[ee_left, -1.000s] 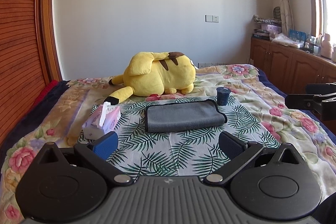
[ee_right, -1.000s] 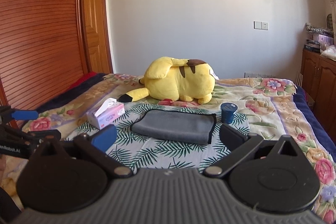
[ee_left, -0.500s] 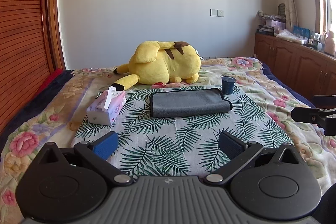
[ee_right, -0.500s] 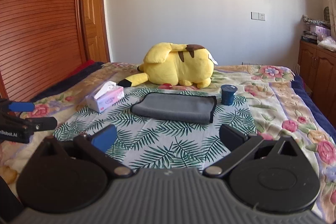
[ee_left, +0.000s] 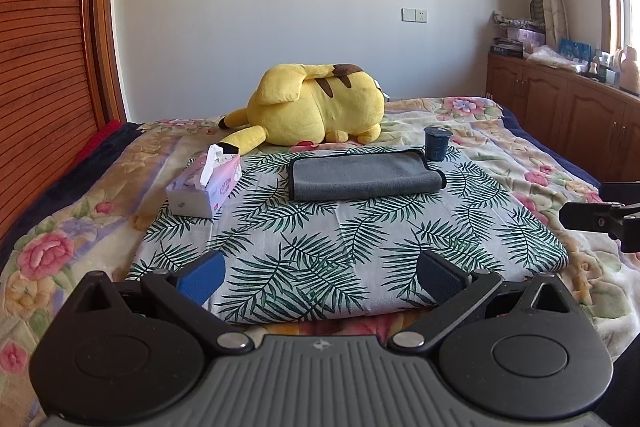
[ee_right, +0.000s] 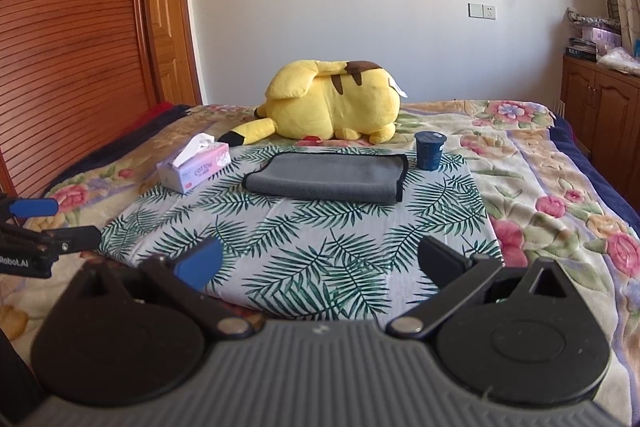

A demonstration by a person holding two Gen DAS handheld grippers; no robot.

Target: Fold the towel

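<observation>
Both grippers have pulled back since a second ago, and the bed looks farther off in each view. The left gripper is spread wide with nothing between its blue pads, hovering over the near edge of the palm-leaf cloth. The right gripper is just as wide apart and just as empty, also at that near edge. Each one pokes into the other's view at the frame edge, cut off so only the finger ends show.

The grey towel lies folded flat at the far side of the leaf cloth, well apart from both grippers, in the same spot as before. A dark blue cup stands upright just beside its far right corner. The tissue box sits to the towel's left, a tissue sticking up. Behind them lies the yellow plush toy, face hidden.

On the floral bedspread, the toy's tag is too small to read. The clutter on the wooden cabinet blurs together.
</observation>
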